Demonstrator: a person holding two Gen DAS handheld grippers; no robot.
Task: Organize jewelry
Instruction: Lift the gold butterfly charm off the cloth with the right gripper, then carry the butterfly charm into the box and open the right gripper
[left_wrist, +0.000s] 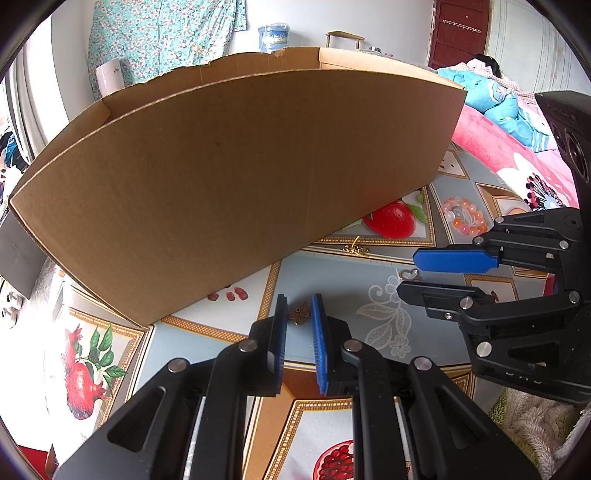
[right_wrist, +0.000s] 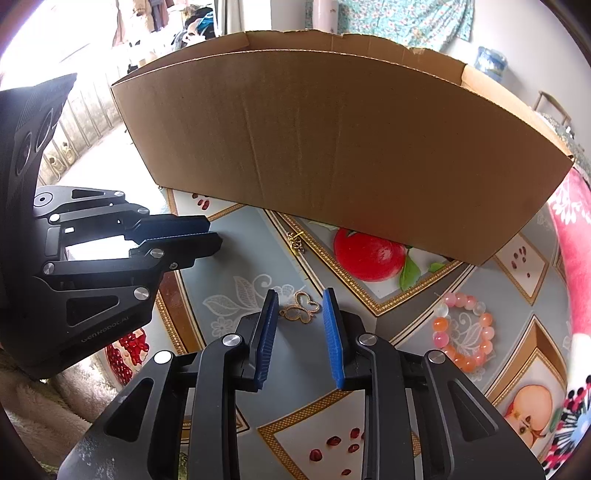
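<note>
A small bronze flower charm (left_wrist: 301, 313) sits between the blue pads of my left gripper (left_wrist: 299, 306), which is shut on it just above the tablecloth. A gold butterfly pendant (right_wrist: 295, 313) lies on the cloth between the fingers of my right gripper (right_wrist: 300, 302), whose jaws stand slightly apart from it. In the left wrist view the right gripper (left_wrist: 406, 273) comes in from the right, astride the pendant (left_wrist: 409, 275). The left gripper (right_wrist: 214, 236) shows at the left of the right wrist view; the charm is hidden there. An open cardboard box (left_wrist: 240, 177) stands just behind.
A pink and orange bead bracelet (right_wrist: 465, 332) lies to the right of the right gripper, and a small gold chain piece (right_wrist: 295, 242) lies near the box's (right_wrist: 351, 147) base. The tablecloth (right_wrist: 229, 266) carries fruit prints. Pink bedding (left_wrist: 491, 144) borders the table's right side.
</note>
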